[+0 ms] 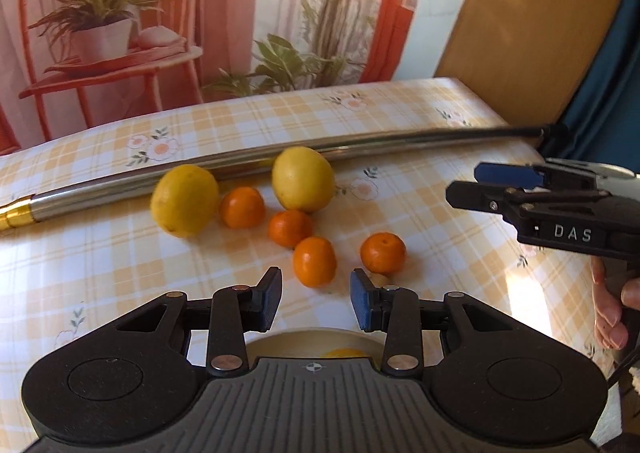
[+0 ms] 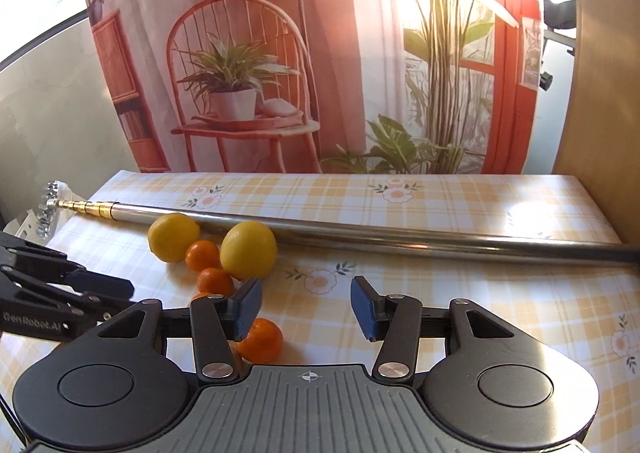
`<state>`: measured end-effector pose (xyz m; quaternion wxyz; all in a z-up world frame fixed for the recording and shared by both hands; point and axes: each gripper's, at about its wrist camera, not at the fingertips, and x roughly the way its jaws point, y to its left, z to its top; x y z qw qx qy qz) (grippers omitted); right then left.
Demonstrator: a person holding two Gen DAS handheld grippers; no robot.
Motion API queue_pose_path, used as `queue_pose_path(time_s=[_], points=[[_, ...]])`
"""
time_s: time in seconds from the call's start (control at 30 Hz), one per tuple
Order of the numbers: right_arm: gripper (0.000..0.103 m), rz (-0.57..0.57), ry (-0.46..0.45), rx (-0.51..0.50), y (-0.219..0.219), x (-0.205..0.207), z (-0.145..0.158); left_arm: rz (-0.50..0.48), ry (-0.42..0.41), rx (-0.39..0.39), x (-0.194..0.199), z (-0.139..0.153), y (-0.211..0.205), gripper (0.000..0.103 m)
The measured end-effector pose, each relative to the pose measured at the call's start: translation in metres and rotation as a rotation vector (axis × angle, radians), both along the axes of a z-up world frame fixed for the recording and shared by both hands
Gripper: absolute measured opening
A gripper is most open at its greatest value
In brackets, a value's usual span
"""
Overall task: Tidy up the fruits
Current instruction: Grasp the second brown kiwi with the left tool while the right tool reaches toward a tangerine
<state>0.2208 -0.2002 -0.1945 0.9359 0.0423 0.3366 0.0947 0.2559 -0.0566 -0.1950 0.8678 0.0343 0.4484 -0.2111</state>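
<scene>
L gripper [image 1: 316, 299] is spread wide w/ nothing in it, above a pale bowl [image 1: 280, 341]. R gripper [image 2: 306, 307] is spread too, empty. Two lemons [image 1: 185, 200] & four small oranges [image 1: 314, 261] sit on the checked cloth [image 1: 100, 273], near a metal pole [image 2: 360, 233].

A home setting: a table under a yellow checked cloth [image 2: 440, 189] with printed flowers. Behind it hangs a printed backdrop [image 2: 320, 53] picturing a red chair, potted plants and a window. Lemons [image 1: 185, 200] and mandarins [image 1: 314, 261] lie on the cloth.
</scene>
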Motion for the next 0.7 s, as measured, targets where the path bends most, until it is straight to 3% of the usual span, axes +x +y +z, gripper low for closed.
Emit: queue_pose_path(time_s=[0.23, 0.5, 0.6, 0.7], points=[[0.046, -0.034, 0.022, 0.020, -0.016, -0.004, -0.009, -0.138, 0.013, 0.055, 0.007, -0.028, -0.037, 0.039], [0.046, -0.049, 0.036, 0.034, -0.023, -0.005, -0.016, -0.174, 0.043, 0.098, 0.014, -0.045, -0.052, 0.039], [0.046, -0.049, 0.042, 0.039, -0.023, -0.004, -0.017, -0.196, 0.056, 0.119, 0.018, -0.051, -0.056, 0.030], [0.046, -0.044, 0.044, 0.039, -0.022, -0.004, -0.017, -0.192, 0.049, 0.117, 0.019, -0.053, -0.057, 0.029]])
